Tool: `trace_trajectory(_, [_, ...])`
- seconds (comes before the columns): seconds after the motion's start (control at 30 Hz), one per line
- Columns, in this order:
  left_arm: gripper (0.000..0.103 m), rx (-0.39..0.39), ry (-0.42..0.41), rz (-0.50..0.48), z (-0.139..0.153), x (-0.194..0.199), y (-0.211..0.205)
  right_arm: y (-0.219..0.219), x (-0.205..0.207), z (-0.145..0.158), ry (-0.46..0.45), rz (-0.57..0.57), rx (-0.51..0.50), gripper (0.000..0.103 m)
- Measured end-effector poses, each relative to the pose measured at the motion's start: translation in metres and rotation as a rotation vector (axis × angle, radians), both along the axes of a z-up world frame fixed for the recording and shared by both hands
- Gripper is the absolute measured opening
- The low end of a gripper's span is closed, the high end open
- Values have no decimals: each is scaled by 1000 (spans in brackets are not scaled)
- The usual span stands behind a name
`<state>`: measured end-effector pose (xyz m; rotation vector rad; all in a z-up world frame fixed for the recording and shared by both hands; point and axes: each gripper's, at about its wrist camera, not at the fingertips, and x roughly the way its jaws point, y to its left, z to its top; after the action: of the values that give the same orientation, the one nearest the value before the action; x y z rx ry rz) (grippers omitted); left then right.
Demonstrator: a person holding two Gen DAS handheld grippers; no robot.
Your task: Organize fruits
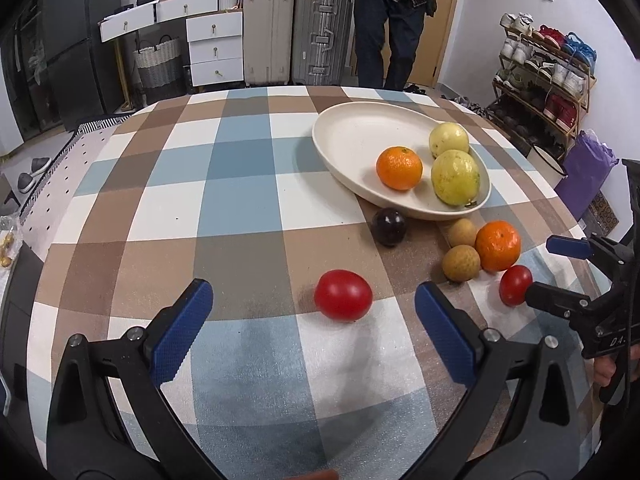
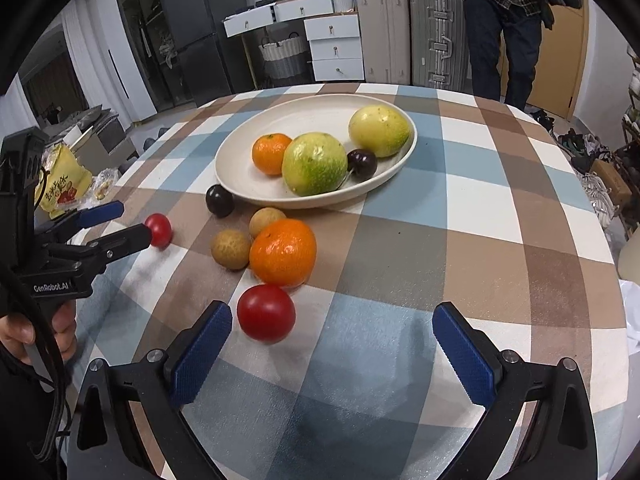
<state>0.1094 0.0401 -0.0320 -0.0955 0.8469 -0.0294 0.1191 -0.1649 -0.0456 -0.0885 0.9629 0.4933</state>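
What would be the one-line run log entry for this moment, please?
left gripper: jaws open, tomato ahead | right gripper: jaws open, empty | plate: orange, two green-yellow fruits, cherry | cloth: six fruits loose

Table (image 2: pixel 460 208): covered by a checked cloth.
Plate (image 2: pixel 240 184): set at the far middle.
Plum (image 2: pixel 219 200): touching the plate's rim.
Longans (image 2: pixel 231 249), orange (image 2: pixel 283 251): clustered near the plate.
Tomatoes (image 2: pixel 266 312): set nearest, well apart.
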Motion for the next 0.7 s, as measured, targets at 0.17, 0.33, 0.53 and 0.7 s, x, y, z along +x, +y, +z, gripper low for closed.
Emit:
trace_trajectory(0.17, [101,10,13,13,-4,4,1,12,-5,-2,-18,32,-49,102])
trace_trajectory(0.33, [101,12,26,26,-8,7,3,19,-7,-4,-22,49,-62,102])
trace_trajectory(0.53, [100,19,35,31,-12,10,4,25,-5,-7,-20,53,-80,95])
trace_trajectory(0.7, [92,21,43,29,-14,12,4,29,-4,-11,-11,56,-99,82])
